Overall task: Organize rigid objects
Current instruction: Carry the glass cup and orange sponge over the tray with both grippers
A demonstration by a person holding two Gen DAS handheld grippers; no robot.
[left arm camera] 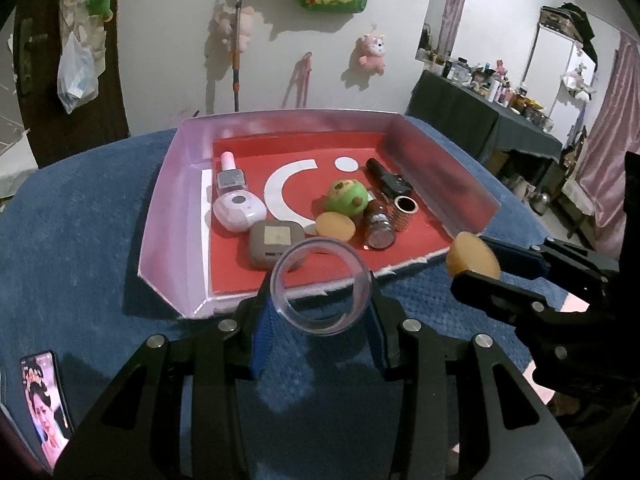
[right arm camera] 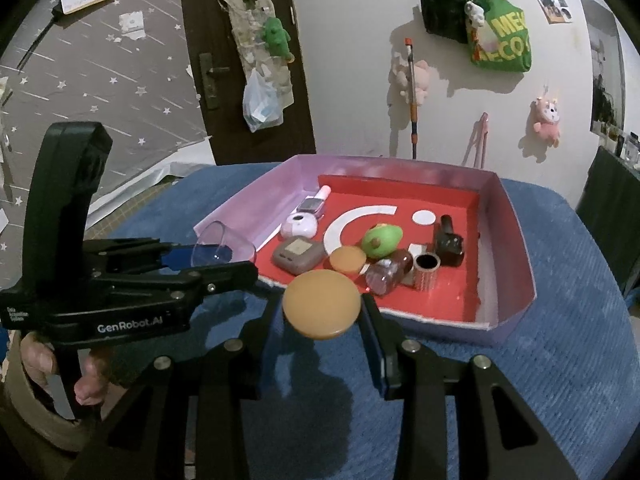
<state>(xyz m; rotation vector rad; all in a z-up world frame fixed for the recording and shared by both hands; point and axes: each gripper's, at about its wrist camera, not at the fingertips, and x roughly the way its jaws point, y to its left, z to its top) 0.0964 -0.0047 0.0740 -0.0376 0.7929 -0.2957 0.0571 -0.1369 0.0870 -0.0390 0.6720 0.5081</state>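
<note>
**Both grippers loaded, front of tray**

L gripper (left arm camera: 322, 292) clamped on clear cup (left arm camera: 320, 286), mouth toward cam, held above blue cloth (left arm camera: 80, 220) just before tray (left arm camera: 168, 216). Tray holds approx. 9 items incl. tan disc (left arm camera: 335, 226) and green ball (left arm camera: 347, 197). R gripper (right arm camera: 322, 312) clamped on 2nd tan disc (right arm camera: 322, 304), near tray's front edge.

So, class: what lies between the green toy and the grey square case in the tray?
A tan disc, seen in both wrist views, between green toy and grey case.
</note>
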